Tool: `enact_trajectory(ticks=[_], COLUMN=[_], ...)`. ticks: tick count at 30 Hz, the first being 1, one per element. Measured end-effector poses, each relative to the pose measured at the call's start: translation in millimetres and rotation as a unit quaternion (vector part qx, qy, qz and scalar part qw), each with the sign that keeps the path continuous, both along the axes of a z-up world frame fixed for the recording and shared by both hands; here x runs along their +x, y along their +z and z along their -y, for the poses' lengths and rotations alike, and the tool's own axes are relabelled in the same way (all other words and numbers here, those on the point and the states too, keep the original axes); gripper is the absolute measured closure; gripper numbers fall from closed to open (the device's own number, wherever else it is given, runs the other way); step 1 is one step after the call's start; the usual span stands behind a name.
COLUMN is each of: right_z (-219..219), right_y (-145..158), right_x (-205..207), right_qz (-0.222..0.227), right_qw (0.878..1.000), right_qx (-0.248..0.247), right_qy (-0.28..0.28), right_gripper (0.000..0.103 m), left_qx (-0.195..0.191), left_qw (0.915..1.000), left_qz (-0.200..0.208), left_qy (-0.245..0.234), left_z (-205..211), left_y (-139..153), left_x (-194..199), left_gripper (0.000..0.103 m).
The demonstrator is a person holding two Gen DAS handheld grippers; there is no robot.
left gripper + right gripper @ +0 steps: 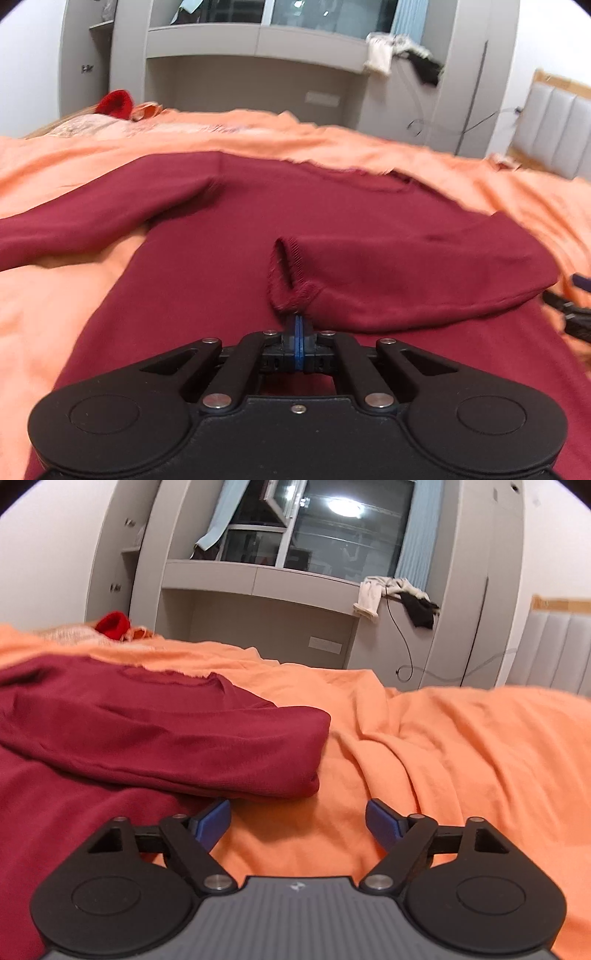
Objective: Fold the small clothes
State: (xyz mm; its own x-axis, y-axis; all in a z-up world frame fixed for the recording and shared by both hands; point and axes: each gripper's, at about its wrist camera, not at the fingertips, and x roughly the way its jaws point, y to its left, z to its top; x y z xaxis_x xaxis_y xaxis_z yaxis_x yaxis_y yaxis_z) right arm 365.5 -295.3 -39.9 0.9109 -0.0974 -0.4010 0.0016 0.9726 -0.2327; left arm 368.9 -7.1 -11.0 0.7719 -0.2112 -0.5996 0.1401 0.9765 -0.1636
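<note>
A dark red long-sleeved sweater lies flat on an orange bedsheet. Its right sleeve is folded across the chest, with the cuff near the middle. My left gripper is shut on the cuff's near edge. The left sleeve stretches out to the left. In the right wrist view my right gripper is open and empty over the orange bedsheet, just right of the folded sleeve's bend. Part of the right gripper shows at the right edge of the left wrist view.
A bright red item and pale bedding lie at the bed's far left. Grey built-in shelving stands behind the bed, with clothes draped on it. A padded headboard is at far right.
</note>
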Motion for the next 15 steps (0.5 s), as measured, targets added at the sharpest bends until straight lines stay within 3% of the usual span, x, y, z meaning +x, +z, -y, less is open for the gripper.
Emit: enact_trajectory(ticks=[2,4,8,12,15], right_z=[-2.7,-3.1,0.9,4.3,3.5], right_y=[-2.2,-3.1,-2.4,-2.5,-2.2], right_x=[4.2,7.5,12.0,17.5,18.1], right_qz=[0.004,0.008,0.016,0.022,0.025], right_qw=[1.000,1.000,1.000,0.999,0.999], right_qx=[-0.014,-0.023,-0.022,-0.016,-0.019], right_qy=[0.000,0.001,0.006,0.018,0.026], right_gripper=[0.024,0.026,0.032,0.040,0.048], left_qx=[-0.020,-0.036,-0.045,-0.038,-0.019], left_qw=[0.9998,0.9992,0.9984,0.9986,0.9995], left_qz=[0.010,0.018,0.034,0.037,0.010], left_qy=[0.000,0.004,0.006,0.009,0.022], left_z=[-1.7,-1.6,6.5,13.8,18.0], left_y=[2.3,5.3,10.0,9.7,3.8], left_x=[0.5,3.1,4.1,6.0,15.0], left_gripper=[0.082,0.079,0.055,0.048,0.056])
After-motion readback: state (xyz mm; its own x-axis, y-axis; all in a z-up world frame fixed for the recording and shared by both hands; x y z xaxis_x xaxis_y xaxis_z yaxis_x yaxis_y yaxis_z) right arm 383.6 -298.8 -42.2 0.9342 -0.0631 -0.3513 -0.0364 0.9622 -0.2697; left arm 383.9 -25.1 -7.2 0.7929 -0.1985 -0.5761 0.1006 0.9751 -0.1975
